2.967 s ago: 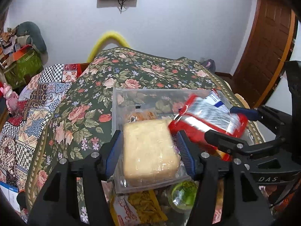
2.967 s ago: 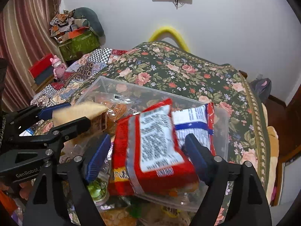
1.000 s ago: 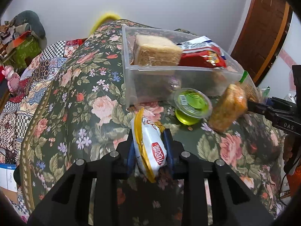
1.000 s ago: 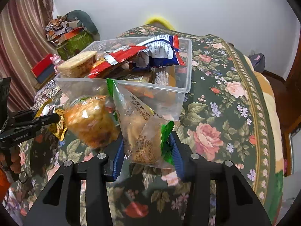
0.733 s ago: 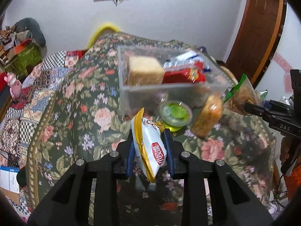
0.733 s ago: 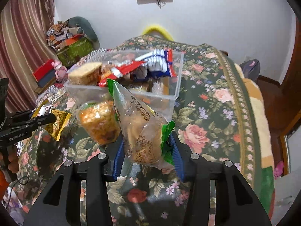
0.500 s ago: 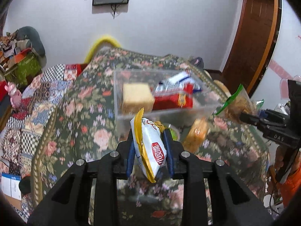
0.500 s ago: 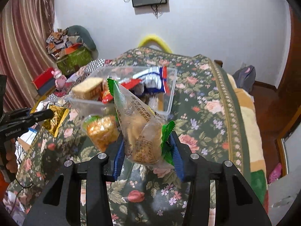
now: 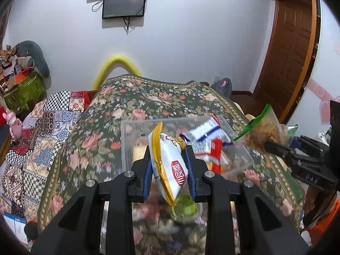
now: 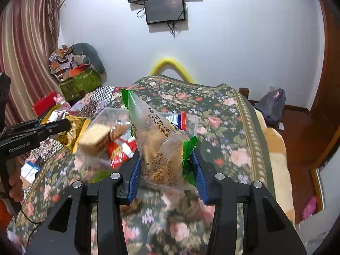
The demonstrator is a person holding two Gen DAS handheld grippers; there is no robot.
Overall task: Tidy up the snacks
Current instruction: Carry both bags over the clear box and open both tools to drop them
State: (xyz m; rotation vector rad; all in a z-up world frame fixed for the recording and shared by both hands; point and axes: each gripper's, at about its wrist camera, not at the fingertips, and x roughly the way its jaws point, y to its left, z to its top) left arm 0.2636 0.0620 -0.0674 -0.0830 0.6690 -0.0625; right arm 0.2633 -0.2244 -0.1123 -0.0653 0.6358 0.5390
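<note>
My left gripper [image 9: 169,165] is shut on a white and yellow snack packet [image 9: 170,167], held above the near edge of a clear plastic box [image 9: 127,140] on the floral bedspread. The box holds a red, white and blue packet [image 9: 204,136] and a sponge cake [image 10: 95,138]. My right gripper [image 10: 166,170] is shut on a clear bag of biscuits with green ends [image 10: 158,142], raised at the box's right side; it also shows in the left wrist view [image 9: 263,125]. A green jelly cup [image 9: 184,208] lies blurred below my left gripper.
The floral bedspread [image 10: 223,114] covers the bed. A patchwork quilt [image 9: 42,131] lies to the left. Piled clutter and a green box [image 10: 78,82] stand in the far left corner. A wooden door [image 9: 293,48] is at the right, screens [image 10: 163,8] on the wall.
Both grippers have risen and moved toward the box with their packets held. The box now sits lower and closer in both views. The loose orange snack bag is out of sight.
</note>
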